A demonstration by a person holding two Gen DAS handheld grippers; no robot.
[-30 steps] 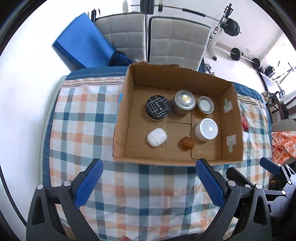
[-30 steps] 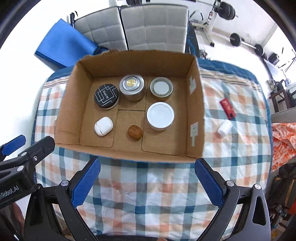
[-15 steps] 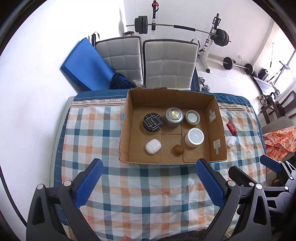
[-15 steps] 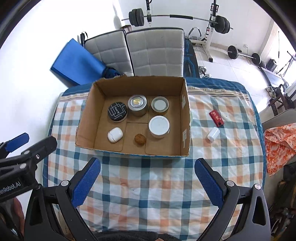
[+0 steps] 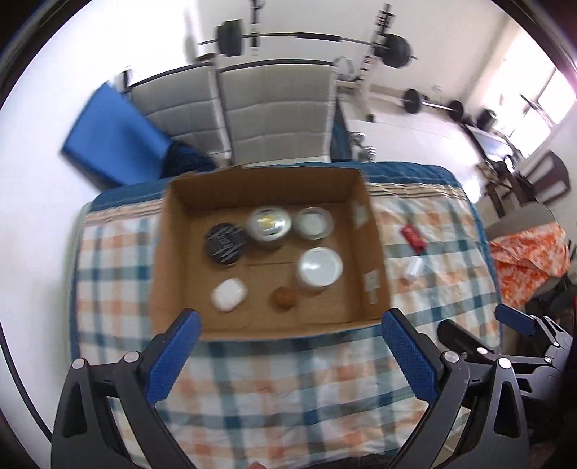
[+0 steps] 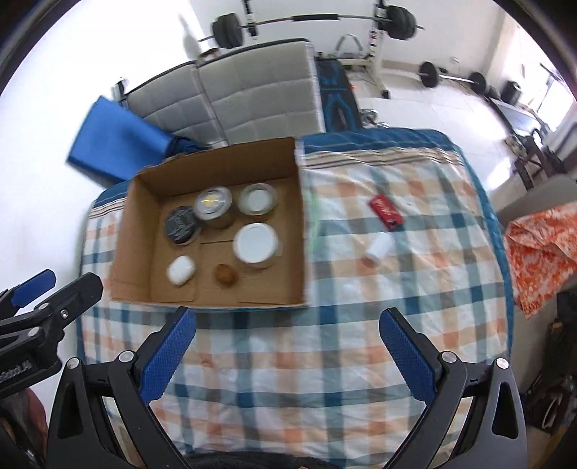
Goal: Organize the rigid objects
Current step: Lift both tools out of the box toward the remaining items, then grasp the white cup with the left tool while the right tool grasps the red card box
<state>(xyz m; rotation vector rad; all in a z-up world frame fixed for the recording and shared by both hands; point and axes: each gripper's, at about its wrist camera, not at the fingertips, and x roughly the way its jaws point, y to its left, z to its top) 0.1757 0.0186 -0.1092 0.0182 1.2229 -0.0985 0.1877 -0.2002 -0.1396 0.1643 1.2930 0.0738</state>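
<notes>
A cardboard box (image 5: 169, 252) (image 6: 303, 231) on the checked tablecloth holds a black round tin (image 5: 224, 243) (image 6: 180, 225), a silver tin (image 5: 268, 225) (image 6: 213, 204), a small glass jar (image 5: 313, 223) (image 6: 256, 200), a white-lidded jar (image 5: 319, 267) (image 6: 255, 243), a white earbud case (image 5: 228, 294) (image 6: 180, 270) and a brown nut (image 5: 284, 297) (image 6: 225, 276). A red packet (image 5: 414, 234) (image 6: 385, 211) and a small white bottle (image 5: 413, 268) (image 6: 377, 249) lie right of the box. My left gripper (image 5: 290, 355) and right gripper (image 6: 288, 355) are both open and empty, above the near cloth.
The checked tablecloth (image 6: 324, 360) covers the table (image 5: 288, 378). Two grey chairs (image 6: 238, 93) and a blue mat (image 6: 115, 144) stand behind it. An orange cloth (image 6: 541, 249) lies at the right. Barbells (image 6: 313, 21) stand at the back wall.
Both grippers have stayed open and empty. Both views have swung: the right one shifted to the right, so the box sits further left; the left view moved closer and is blurred.
</notes>
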